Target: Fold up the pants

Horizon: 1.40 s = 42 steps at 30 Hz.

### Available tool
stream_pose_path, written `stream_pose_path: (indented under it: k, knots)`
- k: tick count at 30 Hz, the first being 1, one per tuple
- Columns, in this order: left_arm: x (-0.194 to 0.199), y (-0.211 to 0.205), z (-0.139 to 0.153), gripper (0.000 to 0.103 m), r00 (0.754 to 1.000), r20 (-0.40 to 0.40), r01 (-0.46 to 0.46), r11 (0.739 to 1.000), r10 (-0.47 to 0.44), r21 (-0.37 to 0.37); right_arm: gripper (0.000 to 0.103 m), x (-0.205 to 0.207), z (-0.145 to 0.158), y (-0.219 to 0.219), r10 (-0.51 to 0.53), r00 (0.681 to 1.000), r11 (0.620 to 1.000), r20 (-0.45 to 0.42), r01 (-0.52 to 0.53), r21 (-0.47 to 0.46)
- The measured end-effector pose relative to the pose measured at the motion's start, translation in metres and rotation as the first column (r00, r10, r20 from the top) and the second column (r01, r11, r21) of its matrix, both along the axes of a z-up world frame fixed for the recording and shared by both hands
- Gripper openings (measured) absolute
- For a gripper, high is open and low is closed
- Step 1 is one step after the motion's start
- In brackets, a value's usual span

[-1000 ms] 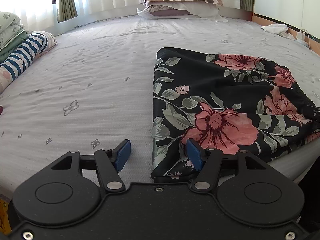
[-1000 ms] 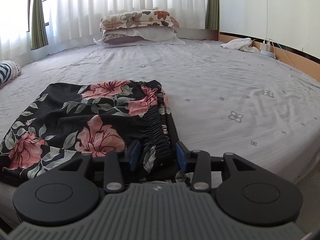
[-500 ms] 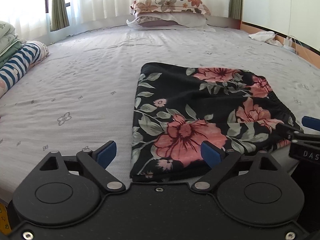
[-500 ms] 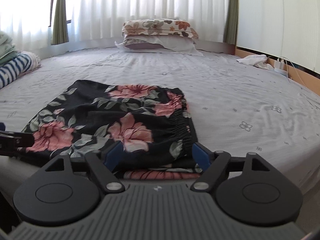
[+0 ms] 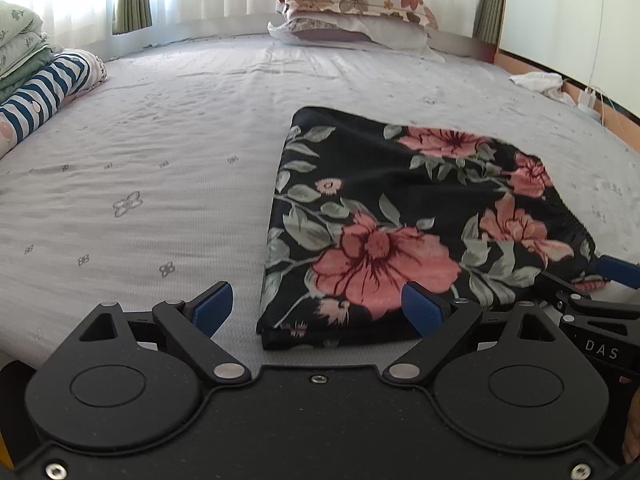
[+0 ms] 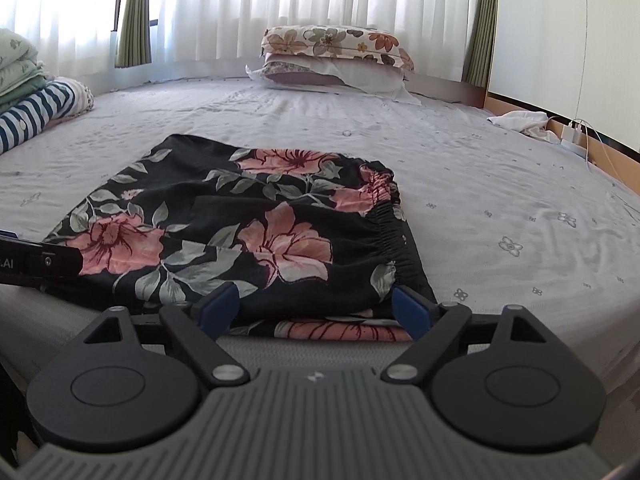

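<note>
The black floral pants (image 5: 400, 216) lie folded into a flat rectangle near the front edge of the grey bed (image 5: 160, 140). They also show in the right wrist view (image 6: 248, 232), elastic waistband on the right. My left gripper (image 5: 320, 312) is open and empty, just short of the fold's near left corner. My right gripper (image 6: 316, 308) is open and empty, just short of the near waistband corner. Neither touches the cloth. The right gripper's fingertip (image 5: 616, 268) shows at the left wrist view's right edge.
Stacked pillows (image 5: 352, 12) lie at the head of the bed below white curtains. Folded bedding and a striped roll (image 5: 44, 84) sit at the left. A white cloth (image 6: 520, 120) and a charger with cables lie at the right edge by the wall.
Both grippers have opened wide, let go of the pants and drawn back a little toward the bed's front edge. The pants lie still.
</note>
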State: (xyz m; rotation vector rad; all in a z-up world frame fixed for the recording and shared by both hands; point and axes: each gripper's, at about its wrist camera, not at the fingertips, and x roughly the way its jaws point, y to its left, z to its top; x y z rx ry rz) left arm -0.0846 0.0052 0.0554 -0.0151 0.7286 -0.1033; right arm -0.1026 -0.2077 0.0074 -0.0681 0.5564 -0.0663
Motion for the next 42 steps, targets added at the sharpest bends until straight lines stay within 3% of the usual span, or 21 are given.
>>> stream_pose_path:
  k: [7, 12, 15, 19, 22, 27, 32, 37, 42]
  knots:
    - [-0.009, -0.003, -0.010, 0.093, 0.999, -0.034, 0.017, 1.000, -0.017, 0.014, 0.094, -0.005, -0.005, -0.001, 0.001, 1.000, 1.000, -0.030, -0.001, 0.002]
    - [-0.001, 0.016, 0.019, 0.096, 0.998, 0.041, 0.043, 0.998, -0.041, -0.054, 0.100, -0.002, 0.014, -0.022, 0.010, 1.000, 0.998, -0.004, -0.009, 0.055]
    - [0.030, 0.034, 0.038, 0.099, 0.999, 0.049, 0.027, 0.992, -0.021, -0.121, 0.103, 0.017, 0.033, -0.049, 0.004, 1.000, 0.993, 0.003, -0.005, 0.122]
    - [0.086, 0.049, 0.043, 0.100, 0.999, -0.030, -0.021, 0.982, 0.015, -0.186, 0.103, 0.055, 0.048, -0.085, -0.010, 1.000, 0.976, 0.003, 0.010, 0.216]
    - [0.126, 0.058, 0.036, 0.098, 0.995, -0.095, -0.064, 0.969, 0.042, -0.239, 0.103, 0.092, 0.045, -0.109, 0.013, 0.999, 0.954, -0.048, 0.002, 0.298]
    - [0.179, 0.059, 0.023, 0.092, 0.990, -0.134, -0.087, 0.960, 0.052, -0.266, 0.102, 0.149, 0.030, -0.132, 0.027, 0.996, 0.952, -0.087, 0.001, 0.306]
    - [0.219, 0.054, 0.011, 0.084, 0.983, -0.176, -0.096, 0.955, 0.047, -0.280, 0.094, 0.193, 0.012, -0.144, 0.073, 0.986, 0.943, -0.151, -0.019, 0.333]
    - [0.245, 0.051, -0.004, 0.074, 0.977, -0.213, -0.066, 0.940, -0.007, -0.334, 0.086, 0.212, -0.003, -0.142, 0.147, 0.969, 0.931, -0.198, -0.069, 0.357]
    - [0.260, 0.041, -0.010, 0.073, 0.980, -0.196, -0.043, 0.951, -0.019, -0.307, 0.079, 0.217, -0.005, -0.133, 0.186, 0.964, 0.943, -0.188, -0.122, 0.309]
